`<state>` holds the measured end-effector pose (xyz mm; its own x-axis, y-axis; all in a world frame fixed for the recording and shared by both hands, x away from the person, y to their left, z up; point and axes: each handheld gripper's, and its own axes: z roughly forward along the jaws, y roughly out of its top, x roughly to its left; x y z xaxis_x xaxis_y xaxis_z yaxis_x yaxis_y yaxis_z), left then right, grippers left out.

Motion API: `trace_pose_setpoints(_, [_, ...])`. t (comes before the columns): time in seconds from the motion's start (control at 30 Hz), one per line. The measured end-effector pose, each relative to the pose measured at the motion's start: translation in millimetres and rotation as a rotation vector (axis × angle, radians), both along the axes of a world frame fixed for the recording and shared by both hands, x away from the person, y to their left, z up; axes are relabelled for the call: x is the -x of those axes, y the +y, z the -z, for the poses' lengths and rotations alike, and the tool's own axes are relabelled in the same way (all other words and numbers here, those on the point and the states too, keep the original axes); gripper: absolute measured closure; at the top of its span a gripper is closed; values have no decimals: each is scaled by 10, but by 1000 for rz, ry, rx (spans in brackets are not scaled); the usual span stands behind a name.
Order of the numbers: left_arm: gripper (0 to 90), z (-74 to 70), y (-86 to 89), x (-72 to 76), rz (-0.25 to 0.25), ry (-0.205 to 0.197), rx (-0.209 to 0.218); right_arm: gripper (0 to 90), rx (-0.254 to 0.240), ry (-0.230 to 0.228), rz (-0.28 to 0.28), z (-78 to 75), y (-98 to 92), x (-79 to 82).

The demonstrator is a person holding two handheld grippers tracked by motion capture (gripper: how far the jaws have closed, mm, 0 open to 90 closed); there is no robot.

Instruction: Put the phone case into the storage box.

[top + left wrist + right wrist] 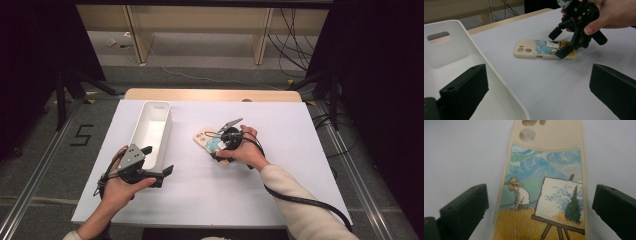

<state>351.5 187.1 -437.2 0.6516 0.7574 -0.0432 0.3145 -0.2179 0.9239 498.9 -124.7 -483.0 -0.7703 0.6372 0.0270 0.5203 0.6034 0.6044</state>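
Right gripper view: right gripper (pixel 540 217) open, straddling painted phone case (pixel 544 195); seemingly no writing.

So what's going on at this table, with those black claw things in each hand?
A person holds a two-jaw gripper in each hand. The right gripper is poised over a beige phone case with a painted picture, which lies flat on the white table; its jaws are open on either side of the case and have not closed on it. The left gripper waits open beside a long white bin. The case looks about to be picked up.
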Motion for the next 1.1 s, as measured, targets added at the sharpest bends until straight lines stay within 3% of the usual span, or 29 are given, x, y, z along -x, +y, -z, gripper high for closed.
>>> trace_pose_setpoints(1.1, [14,4,-7,0,3,-1,-3,30,18,8,-20,51,-6,-31])
